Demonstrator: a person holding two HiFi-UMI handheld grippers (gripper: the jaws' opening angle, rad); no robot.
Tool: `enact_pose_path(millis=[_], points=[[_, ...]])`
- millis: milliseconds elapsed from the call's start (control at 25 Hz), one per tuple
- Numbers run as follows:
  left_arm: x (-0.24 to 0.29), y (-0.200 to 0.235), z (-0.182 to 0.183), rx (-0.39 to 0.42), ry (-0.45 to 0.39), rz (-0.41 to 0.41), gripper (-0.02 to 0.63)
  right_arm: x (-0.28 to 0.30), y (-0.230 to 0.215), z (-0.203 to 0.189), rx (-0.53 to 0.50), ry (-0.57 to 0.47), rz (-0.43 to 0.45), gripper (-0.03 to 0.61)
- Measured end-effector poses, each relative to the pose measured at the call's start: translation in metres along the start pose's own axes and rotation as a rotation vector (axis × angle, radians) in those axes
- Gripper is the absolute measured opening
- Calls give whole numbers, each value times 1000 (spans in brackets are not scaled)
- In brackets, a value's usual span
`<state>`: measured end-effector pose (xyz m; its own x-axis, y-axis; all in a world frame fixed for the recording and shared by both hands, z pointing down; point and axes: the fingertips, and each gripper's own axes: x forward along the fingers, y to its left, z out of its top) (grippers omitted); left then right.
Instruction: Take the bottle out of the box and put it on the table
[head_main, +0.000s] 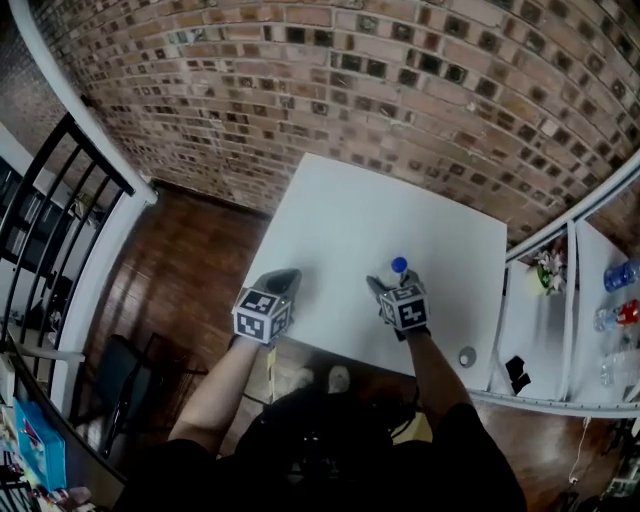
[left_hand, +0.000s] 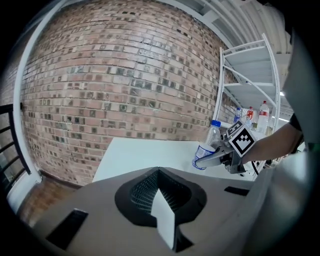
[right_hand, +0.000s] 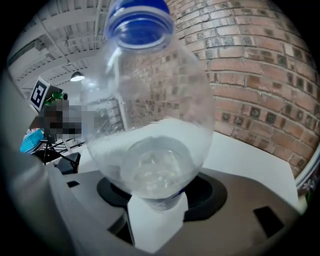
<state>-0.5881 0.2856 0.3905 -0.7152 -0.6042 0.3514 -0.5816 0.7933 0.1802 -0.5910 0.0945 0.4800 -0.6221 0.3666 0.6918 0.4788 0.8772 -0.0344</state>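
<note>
**Bottle out of box, not set down yet**

The bottle (head_main: 398, 268) was in my right claw (head_main: 388, 286), over the near edge of the white table (head_main: 380, 200). It was clear plastic with a blue cap and a little water in the bottom. The right gripper view had it filling the frame, with the jaws pinching low on the body and the cap end pointing away from me. From the left gripper view it sat tilted, not upright. I couldn't tell whether its base touched the tabletop or hung just above it.

The left claw (head_main: 286, 276) was pressed together with nothing in it, near the table's front edge and well apart from the bottle. It wasn't doing any of the work.

No box showed in any view, so my read is that the extraction half was done. What was left:
- bring the bottle upright
- seat its base flat on the table
- spread the right jaws and back off

Risk: letting go while it's tilted could tip it, since it's light and the water sloshes. The table around it was bare, so there was room to place it.
</note>
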Motion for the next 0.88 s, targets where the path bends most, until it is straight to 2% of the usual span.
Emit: enact_pose_path(millis=[200, 440, 600, 680, 880], points=[[10, 12, -15, -33, 25, 16, -6, 11, -4, 0, 39, -30, 1, 277], [23, 5, -32, -65, 49, -3, -6, 13, -3, 2, 31, -38, 10, 284], [27, -3, -40, -76, 62, -21, -6, 14, -4, 0, 34, -91, -6, 306], [26, -5, -40, -76, 62, -29, -6, 12, -5, -1, 30, -109, -21, 354], [17, 2, -34, -76, 43, -19, -6, 4, -6, 1, 56, -142, -27, 354]])
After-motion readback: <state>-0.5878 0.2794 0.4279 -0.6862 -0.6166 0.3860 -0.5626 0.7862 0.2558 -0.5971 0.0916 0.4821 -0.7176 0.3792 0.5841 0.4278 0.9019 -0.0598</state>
